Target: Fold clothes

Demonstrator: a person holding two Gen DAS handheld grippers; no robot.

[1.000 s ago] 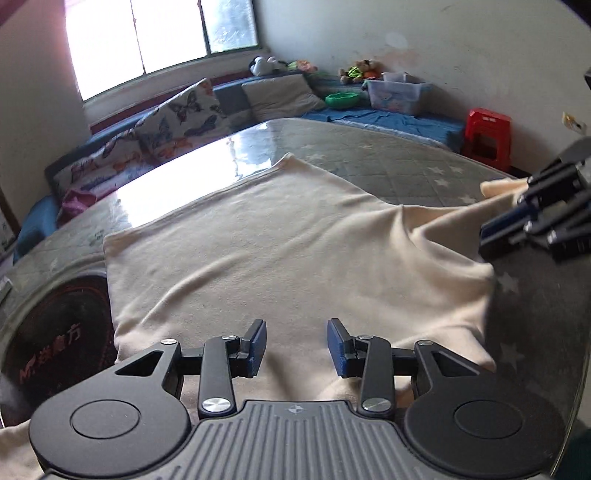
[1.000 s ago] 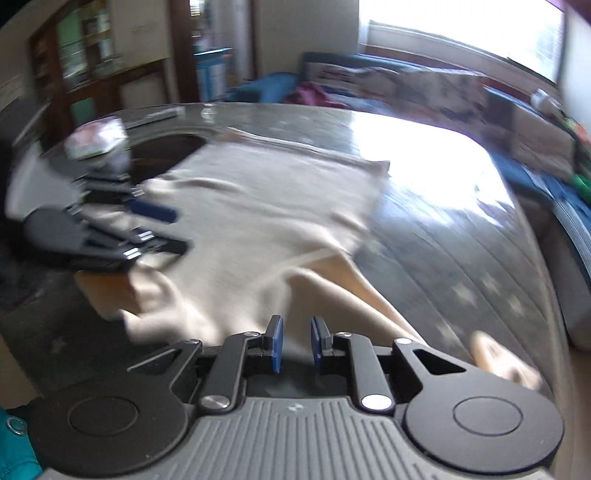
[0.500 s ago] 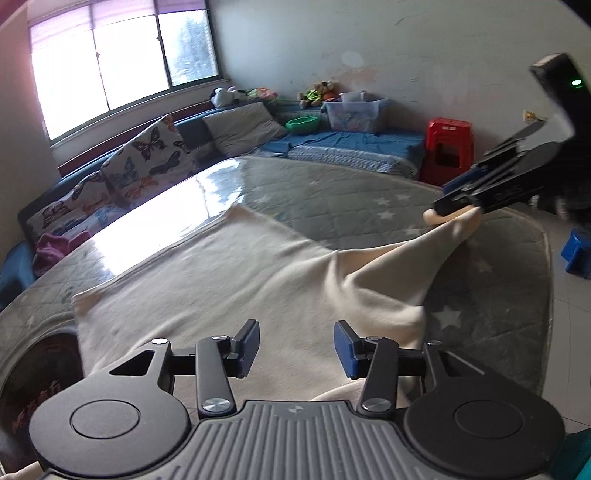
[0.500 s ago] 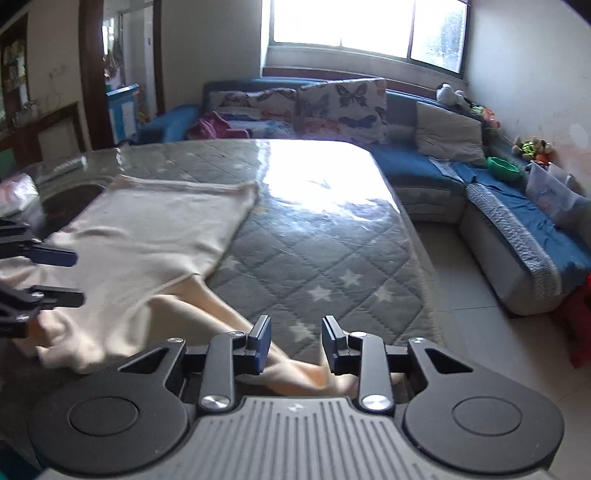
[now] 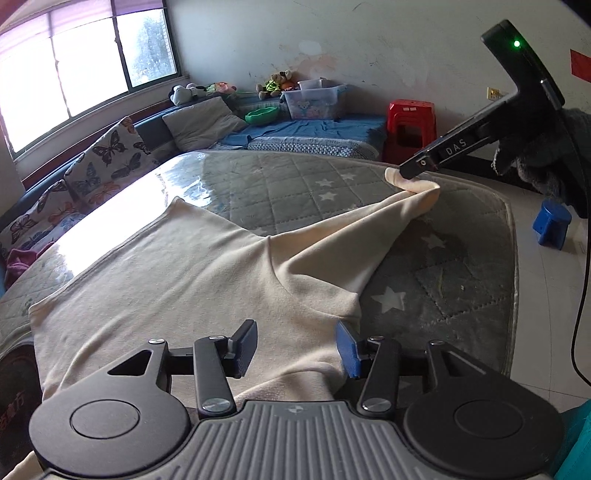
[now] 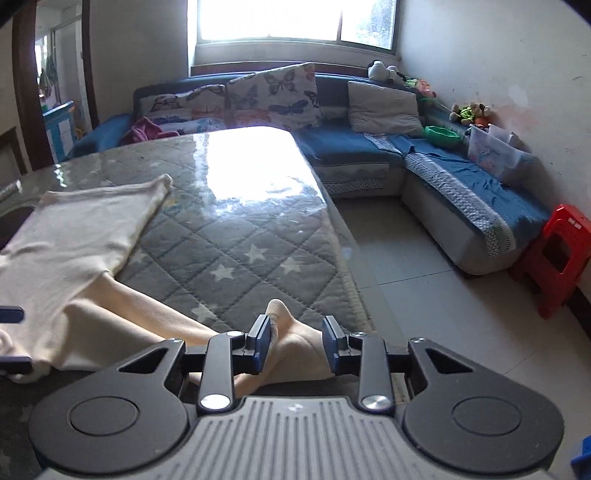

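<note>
Cream garment (image 5: 192,280) spread on quilted bench (image 5: 295,184). Left tool (image 5: 297,349) wide open over its near hem, holding nothing. Right tool (image 6: 295,341), at 2 o'clock, parted around the sleeve tip (image 6: 291,332); grip uncertain.

Bright window (image 6: 291,18) glare on glossy tabletop (image 6: 251,173); fisheye-curved edges.

Left wrist view: looks forward along its fingers (image 5: 245,349), low and close over the cloth (image 5: 192,273), facing the red stool (image 5: 410,125). Right wrist view: looks past its fingers (image 6: 263,341) toward the sofa (image 6: 354,147). Both views share the cloth, tabletop (image 6: 236,236), sofa and stool.
</note>
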